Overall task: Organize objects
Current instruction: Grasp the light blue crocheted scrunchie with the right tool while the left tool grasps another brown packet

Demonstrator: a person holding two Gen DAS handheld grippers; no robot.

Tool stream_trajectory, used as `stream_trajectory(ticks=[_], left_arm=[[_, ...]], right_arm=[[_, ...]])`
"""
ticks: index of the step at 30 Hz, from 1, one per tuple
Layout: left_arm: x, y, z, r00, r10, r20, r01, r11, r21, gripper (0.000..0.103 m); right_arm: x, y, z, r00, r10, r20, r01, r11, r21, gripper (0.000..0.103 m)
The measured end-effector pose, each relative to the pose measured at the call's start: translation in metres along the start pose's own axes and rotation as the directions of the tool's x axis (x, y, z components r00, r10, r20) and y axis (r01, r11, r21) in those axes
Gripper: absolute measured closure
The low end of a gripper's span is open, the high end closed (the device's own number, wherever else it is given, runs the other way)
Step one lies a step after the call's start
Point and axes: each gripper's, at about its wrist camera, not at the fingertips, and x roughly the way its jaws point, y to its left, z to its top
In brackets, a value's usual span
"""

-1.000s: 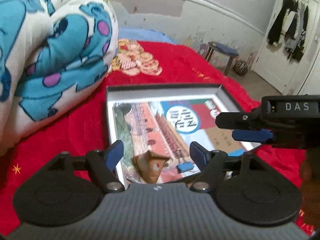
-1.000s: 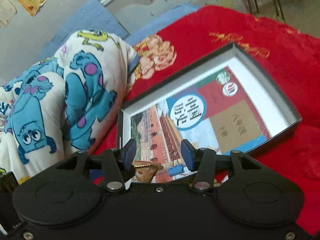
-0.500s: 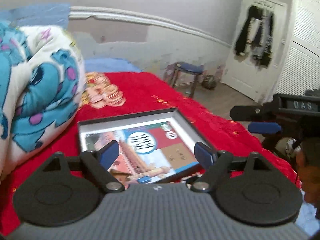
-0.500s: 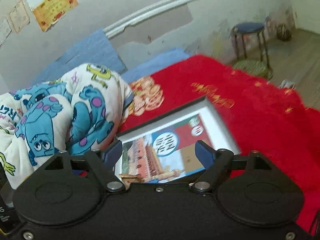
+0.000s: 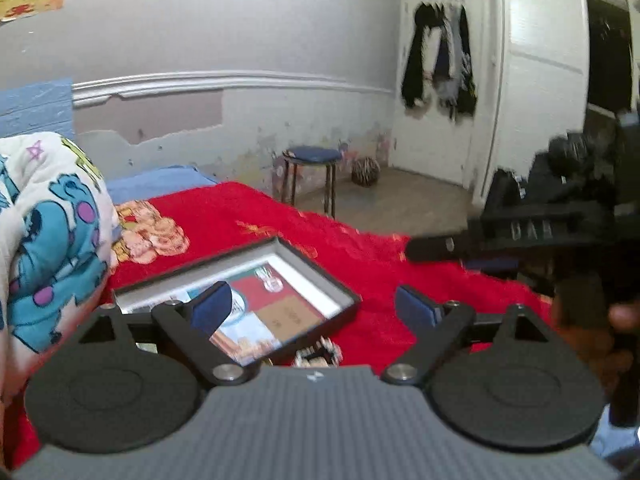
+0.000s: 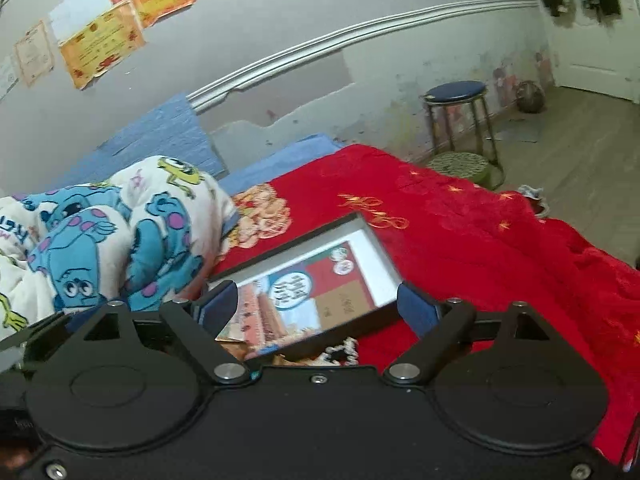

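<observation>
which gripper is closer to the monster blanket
Left. The left gripper is on the side of the blanket; the right gripper is farther right. Both jaws are opening, empty.

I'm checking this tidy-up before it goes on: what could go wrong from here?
The shallow box lies on a soft red blanket, so it may tip if pressed at one edge. Small black-and-white items sit just outside its near edge, half hidden under the opening, empty right tongs, and could be missed or knocked.

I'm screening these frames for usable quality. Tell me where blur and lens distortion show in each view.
Left wrist view: the right gripper at the right edge is motion-smeared, the hanging clothes soft. Right wrist view: the wall moulding bows into a curve, fisheye distortion; the box on the red blanket is slightly blurred.
</observation>
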Motion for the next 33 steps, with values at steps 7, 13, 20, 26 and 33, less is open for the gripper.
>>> stream_trajectory(ticks=[7, 13, 20, 26, 33], left_arm=[[0.023, -0.017, -0.054, 0.990, -0.053, -0.127, 0.047, 0.997, -0.055, 0.009], [0.061, -0.004, -0.092, 0.978, -0.011, -0.208, -0.014, 0.993, -0.117, 0.012], [0.088, 0.016, -0.114, 0.970, 0.047, -0.240, -0.090, 0.981, -0.170, 0.015], [0.105, 0.019, -0.120, 0.967, 0.071, -0.246, -0.113, 0.980, -0.162, 0.018], [0.117, 0.017, -0.136, 0.959, 0.119, -0.256, -0.154, 0.980, -0.123, 0.027]], right_arm=[[0.016, -0.007, -0.027, 0.999, -0.003, -0.049, 0.006, 0.999, 0.048, 0.016], [0.049, -0.019, -0.048, 0.992, 0.025, -0.125, -0.016, 0.997, 0.069, 0.019], [0.084, -0.019, -0.058, 0.979, -0.024, -0.204, 0.029, 0.999, 0.022, 0.026], [0.110, -0.018, -0.068, 0.957, -0.004, -0.289, 0.013, 0.999, 0.031, 0.029], [0.140, -0.026, -0.088, 0.919, -0.057, -0.390, 0.096, 0.992, 0.081, 0.034]])
